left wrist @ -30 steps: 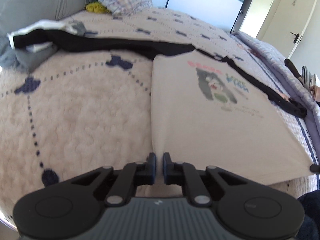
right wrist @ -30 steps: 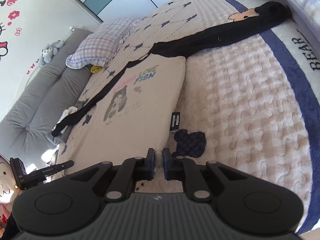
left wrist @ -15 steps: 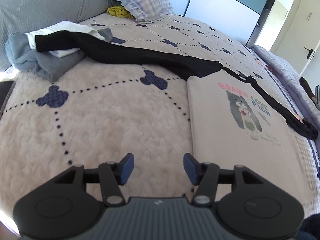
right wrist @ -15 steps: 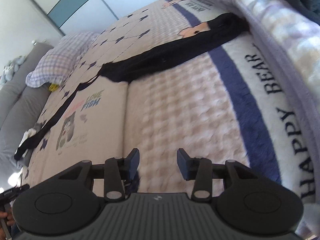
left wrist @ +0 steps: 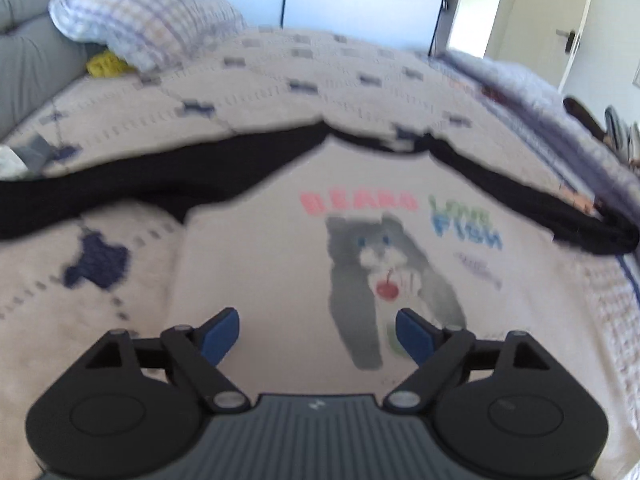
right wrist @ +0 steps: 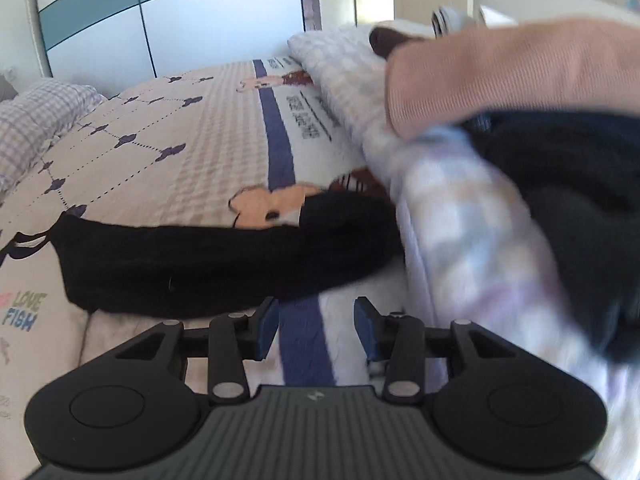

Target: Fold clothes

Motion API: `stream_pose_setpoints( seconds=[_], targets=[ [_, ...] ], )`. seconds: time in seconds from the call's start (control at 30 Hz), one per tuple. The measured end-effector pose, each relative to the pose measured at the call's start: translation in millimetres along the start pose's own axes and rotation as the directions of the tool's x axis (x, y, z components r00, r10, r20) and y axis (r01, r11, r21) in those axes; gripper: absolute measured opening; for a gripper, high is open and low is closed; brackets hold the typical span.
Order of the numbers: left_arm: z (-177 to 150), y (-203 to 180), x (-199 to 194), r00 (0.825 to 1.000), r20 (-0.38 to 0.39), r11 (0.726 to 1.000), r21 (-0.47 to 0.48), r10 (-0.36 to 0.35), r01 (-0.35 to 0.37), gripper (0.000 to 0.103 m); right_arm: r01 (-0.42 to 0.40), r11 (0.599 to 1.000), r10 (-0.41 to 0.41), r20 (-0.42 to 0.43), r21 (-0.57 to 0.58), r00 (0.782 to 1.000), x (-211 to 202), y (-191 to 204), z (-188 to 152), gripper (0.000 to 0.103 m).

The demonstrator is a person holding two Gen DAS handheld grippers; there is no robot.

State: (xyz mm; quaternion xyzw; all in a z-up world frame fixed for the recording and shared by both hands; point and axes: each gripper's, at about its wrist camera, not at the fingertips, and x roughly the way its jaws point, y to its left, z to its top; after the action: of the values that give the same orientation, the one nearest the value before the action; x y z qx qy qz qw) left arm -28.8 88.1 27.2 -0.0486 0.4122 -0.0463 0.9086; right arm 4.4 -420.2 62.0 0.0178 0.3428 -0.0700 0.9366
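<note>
Shirt — cream, black-sleeved, cat-printed — is laid flat on the bed. Above it the left gripper is angled downward, jaws just widened, nothing between; the right gripper is held half-open beside a black sleeve, empty.

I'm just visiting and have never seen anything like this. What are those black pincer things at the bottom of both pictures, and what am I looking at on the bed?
Those are two hand-held grippers, tools a person carries, one in each hand. Each has a small wide-angle camera looking forward along its two blue-tipped fingers, so each picture is that tool's own view.

The left gripper looks down on a cream shirt with a grey cat print and black sleeves, spread flat on a quilted bedspread. Its jaws have just been opening and hold nothing.

The right gripper faces one black sleeve near the bed's edge, beside a heap of other clothes. It has also let go; nothing is between its fingers.

A checked pillow lies at the head.
</note>
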Motion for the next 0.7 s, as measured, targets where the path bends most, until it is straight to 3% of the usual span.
stream_pose_setpoints(
  seconds=[0.1, 0.2, 0.3, 0.37, 0.43, 0.53, 0.6, 0.7],
  targets=[
    [-19, -14, 11, 0.997, 0.052, 0.992, 0.109, 0.055, -0.060, 0.093, 0.076, 0.982, -0.073, 0.024, -0.175, 0.997, 26, 8, 25, 0.045],
    [-20, -13, 7, 0.997, 0.054, 0.992, 0.114, 0.052, -0.058, 0.093, 0.118, 0.936, -0.129, -0.012, -0.331, 0.992, 58, 17, 40, 0.044],
    [-18, -10, 7, 0.998, 0.039, 0.993, 0.114, 0.039, -0.043, 0.093, 0.063, 0.868, -0.159, -0.155, -0.492, 0.975, 91, 28, 36, 0.042],
    [-18, -11, 7, 0.998, 0.043, 0.992, 0.119, 0.041, -0.046, 0.093, 0.073, 0.813, -0.197, -0.155, -0.578, 0.968, 96, 38, 31, 0.040],
    [-19, -11, 7, 0.998, 0.046, 0.992, 0.118, 0.042, -0.047, 0.093, 0.072, 0.827, -0.190, -0.156, -0.558, 0.969, 91, 36, 37, 0.001],
    [-18, -12, 8, 0.998, 0.044, 0.993, 0.111, 0.044, -0.049, 0.093, 0.096, 0.860, -0.175, -0.114, -0.502, 0.978, 74, 30, 47, 0.000],
    [-17, -13, 8, 0.998, 0.041, 0.993, 0.107, 0.046, -0.051, 0.093, 0.140, 0.889, -0.171, -0.031, -0.436, 0.985, 46, 19, 57, 0.000],
    [-18, -14, 8, 0.998, 0.047, 0.993, 0.103, 0.053, -0.057, 0.093, 0.131, 0.939, -0.110, 0.082, -0.319, 0.991, 3, 2, 74, 0.000]
  ],
)
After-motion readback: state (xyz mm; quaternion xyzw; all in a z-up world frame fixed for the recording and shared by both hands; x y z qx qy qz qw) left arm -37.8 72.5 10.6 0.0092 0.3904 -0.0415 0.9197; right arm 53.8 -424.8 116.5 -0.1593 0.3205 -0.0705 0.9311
